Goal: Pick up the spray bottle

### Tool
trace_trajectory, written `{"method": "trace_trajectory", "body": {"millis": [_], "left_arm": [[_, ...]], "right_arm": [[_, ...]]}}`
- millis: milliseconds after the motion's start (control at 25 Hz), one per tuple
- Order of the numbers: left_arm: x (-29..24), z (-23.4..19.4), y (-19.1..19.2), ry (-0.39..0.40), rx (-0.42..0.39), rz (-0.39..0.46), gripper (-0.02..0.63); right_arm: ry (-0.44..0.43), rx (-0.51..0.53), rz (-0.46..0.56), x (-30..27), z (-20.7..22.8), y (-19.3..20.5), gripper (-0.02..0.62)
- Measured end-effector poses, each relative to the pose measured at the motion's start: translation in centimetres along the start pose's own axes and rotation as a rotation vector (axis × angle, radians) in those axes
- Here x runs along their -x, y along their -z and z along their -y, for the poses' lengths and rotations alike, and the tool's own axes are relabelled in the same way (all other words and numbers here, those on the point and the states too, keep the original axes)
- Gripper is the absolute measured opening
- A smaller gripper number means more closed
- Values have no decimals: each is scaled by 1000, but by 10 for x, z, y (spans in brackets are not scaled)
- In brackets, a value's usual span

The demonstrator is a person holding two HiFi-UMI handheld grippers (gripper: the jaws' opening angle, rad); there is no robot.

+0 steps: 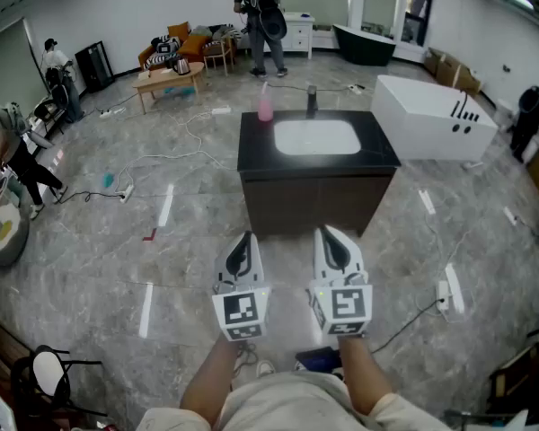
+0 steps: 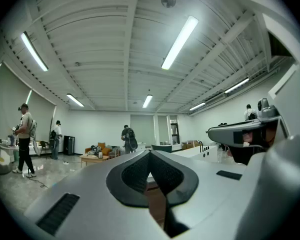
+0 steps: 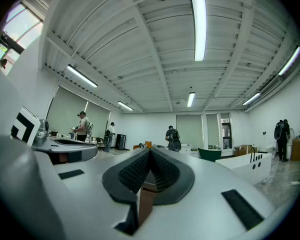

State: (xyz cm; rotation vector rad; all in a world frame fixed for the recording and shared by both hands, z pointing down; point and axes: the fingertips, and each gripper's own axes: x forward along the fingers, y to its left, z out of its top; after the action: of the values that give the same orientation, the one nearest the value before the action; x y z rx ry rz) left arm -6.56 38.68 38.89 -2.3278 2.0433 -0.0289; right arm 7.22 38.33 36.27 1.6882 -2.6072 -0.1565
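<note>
left gripper fully closed, pads pressed tip to tip, nothing between them. right gripper same: jaws together at the tip, empty, only a sliver of brown cabinet showing through the slot below the pads in its own view. both held level, side by side and close together, pointing ahead, marker cubes facing up at the head camera, forearms coming in from the bottom edge. straight ahead of both tips is a dark brown vanity cabinet, grippers near its front face but not touching. black countertop on it with a white sink basin set in the middle. spray bottle, pink, stands upright on the counter's back left corner, just left of the basin, well apart from both grippers. dark faucet at the back edge behind the basin, to the bottle's right. white bathtub on the floor right of the vanity. grey marble-look floor with cables and tape strips. farther back, a low wooden table and a person with a backpack standing.
</note>
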Motion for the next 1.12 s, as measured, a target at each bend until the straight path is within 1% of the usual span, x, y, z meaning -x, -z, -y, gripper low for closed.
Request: {"method": "trace_trajectory", "body": {"millis": [120,520,760,960,1120], "left_arm": [[-6,5,-1,-8,-2,2,2],[-13,23,-8,-22,-8,14,0],[-25,45,-11,-17,-18,26,0],[-34,64,-10,-25,-17,22,2],[-43,77,-6,-32,-17,16,2]], "right_arm": [[-5,7,-8,-3,7,6,-6],[-18,3,-1,-2,21,4,-6],[-14,-7,13,-2,45,10,-5],[-32,-18,21,1,64,10,-5],[-38,-38,10,-1,81,22,-5]]}}
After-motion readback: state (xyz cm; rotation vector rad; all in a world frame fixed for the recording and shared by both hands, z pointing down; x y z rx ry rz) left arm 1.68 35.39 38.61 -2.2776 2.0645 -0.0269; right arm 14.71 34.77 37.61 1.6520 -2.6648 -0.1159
